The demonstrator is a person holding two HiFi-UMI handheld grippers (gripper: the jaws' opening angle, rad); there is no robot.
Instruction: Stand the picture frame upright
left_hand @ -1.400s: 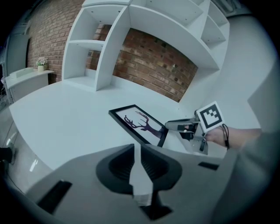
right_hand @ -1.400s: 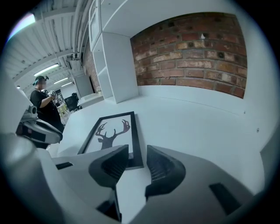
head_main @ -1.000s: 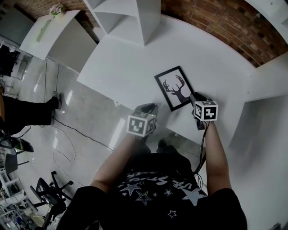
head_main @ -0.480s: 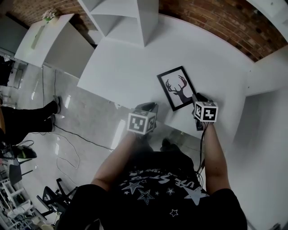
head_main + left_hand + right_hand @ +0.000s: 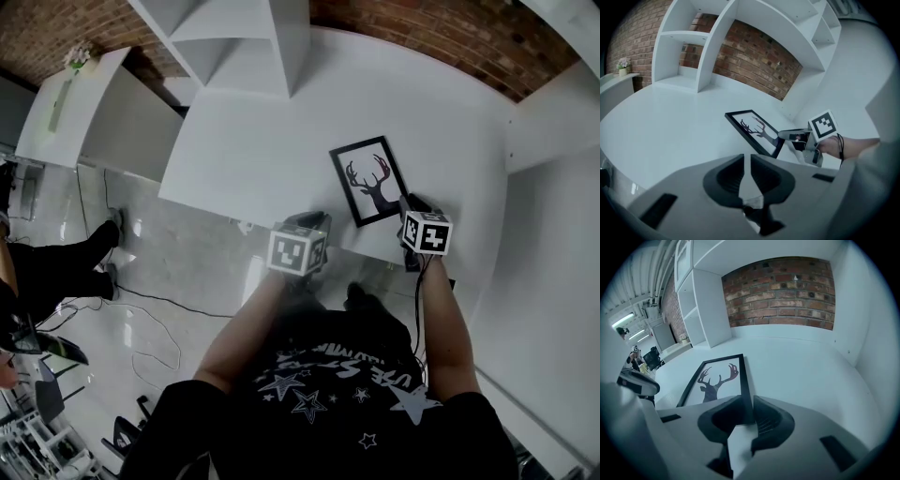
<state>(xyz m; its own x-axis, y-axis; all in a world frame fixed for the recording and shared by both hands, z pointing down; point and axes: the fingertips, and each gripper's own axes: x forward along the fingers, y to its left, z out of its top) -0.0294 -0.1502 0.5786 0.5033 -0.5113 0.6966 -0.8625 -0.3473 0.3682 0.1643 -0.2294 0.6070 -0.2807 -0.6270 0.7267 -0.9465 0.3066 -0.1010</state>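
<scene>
R gripper [image 5: 746, 404] is pinching the picture frame [image 5: 370, 180] at its near R corner. Jaws have just been closing; frame's black edge is sitting btwn them and pads look to be pressing on it, gap no wider than the moulding. Frame is lying face up on white table [image 5: 262, 141], close to the front R edge, long side angling away from the person. Can't tell whether the held corner is lifting off the surface yet.

Risks, as I'm judging them:
- Grip is biting only a thin strip at one corner, so frame could be pivoting or slipping out once tilted, w/ its weight hanging off to one side.
- Far edge may be sliding across the smooth top instead of hinging.
- No stand is showing in any view, so once upright it may be toppling if let go w/o support.
- Front may be glazed, so a drop would be costly.

Frame look: thin black rectangular border, white mat, dark stag-head silhouette w/ antlers, portrait format; seeming rigid and light.

L gripper [image 5: 309, 225] is hovering at table's front edge, near frame's L side but not touching it, jaws pressed together on nothing. Beyond, white shelf unit [image 5: 234, 37] is standing at table's back, w/ brick wall [image 5: 422, 37] running behind
</scene>
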